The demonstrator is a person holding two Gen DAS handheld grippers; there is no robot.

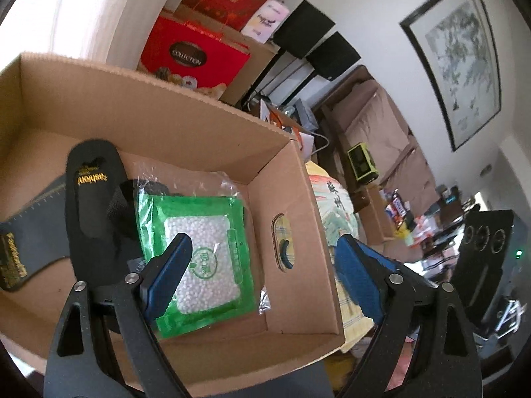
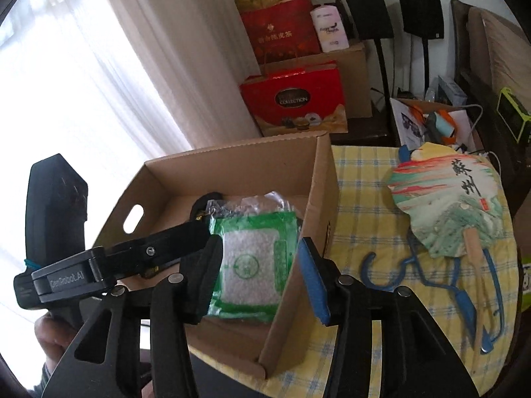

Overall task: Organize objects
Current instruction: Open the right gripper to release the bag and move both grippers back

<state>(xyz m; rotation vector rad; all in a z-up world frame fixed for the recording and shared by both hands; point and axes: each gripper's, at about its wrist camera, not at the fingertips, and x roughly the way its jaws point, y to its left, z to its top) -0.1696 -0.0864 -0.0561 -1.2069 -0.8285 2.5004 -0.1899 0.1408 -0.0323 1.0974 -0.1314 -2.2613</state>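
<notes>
Green packet (image 2: 252, 265) lies flat in cardboard box (image 2: 318, 199), next to black strap (image 1: 89, 199). Right gripper (image 2: 262, 275) above it, jaws apart, nothing btwn them. Left gripper (image 1: 265, 265) wide apart over box's right wall, empty. Paper fan (image 2: 448, 205) on checked cloth (image 2: 358, 205) beside box.

The right tool (image 2: 260, 273) hangs with its jaws apart and nothing between them, over the near corner of the cardboard box (image 2: 320, 185). Just ahead of it, inside the box, lies the green packet (image 2: 254, 262). To its right, a painted fan (image 2: 448, 205) rests on the checked desk (image 2: 358, 205).
</notes>
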